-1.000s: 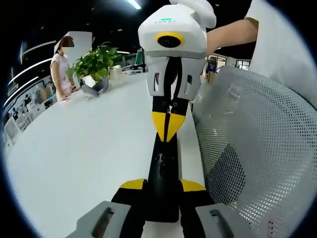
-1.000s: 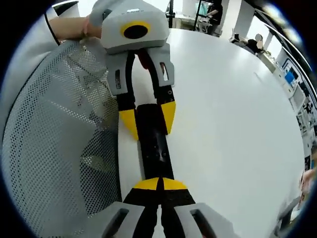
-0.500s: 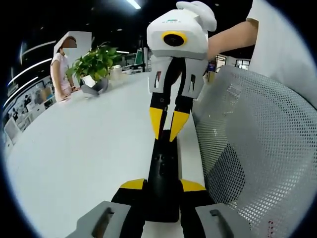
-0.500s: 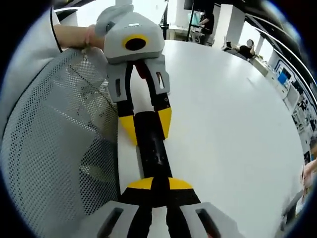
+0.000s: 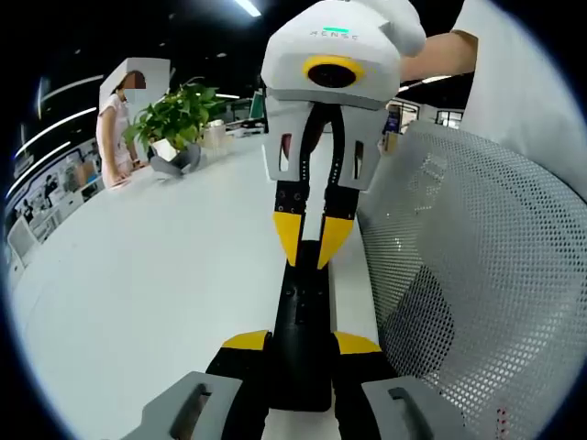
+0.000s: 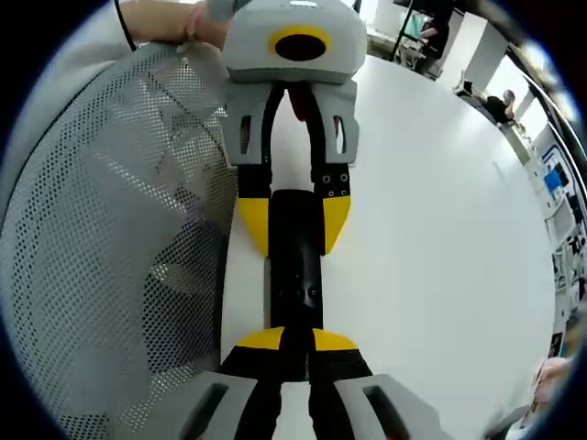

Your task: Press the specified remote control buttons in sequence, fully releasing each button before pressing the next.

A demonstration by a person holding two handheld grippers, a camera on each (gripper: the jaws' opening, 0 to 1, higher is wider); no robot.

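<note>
**Now one gripper holds the remote and the other is over it**

Left gripper view: the black remote (image 5: pixel 301 316) lies long and thin on the white table (image 5: pixel 156 275), close to the table's edge. The left gripper (image 5: pixel 301 344) has its two yellow-tipped fingers (image 5: pixel 246 341) pressed on both sides of the near end, so it is gripping the remote. The right gripper (image 5: pixel 310 240) comes down from the top over the far end of the remote. Its fingers have a small gap between them and hold nothing. I cannot tell if the tips touch the remote. A white mesh chair (image 5: pixel 468 275) stands just beside the table edge. Far off on the table is a green plant (image 5: pixel 174 119), with a person (image 5: pixel 115 128) standing near it.

Right gripper view: the remote runs up the middle. At the bottom, the right gripper's own yellow tips sit a little apart over its near end. Farther up, the left gripper's fingers squeeze its sides. The buttons are too dark to pick out.

What could go wrong: the open tips are wide, so I think a push could hit two buttons or none. A hard push on the end could tip the remote or slide it in the grip. It lies near the edge, so a slip could drop it by the chair.
</note>
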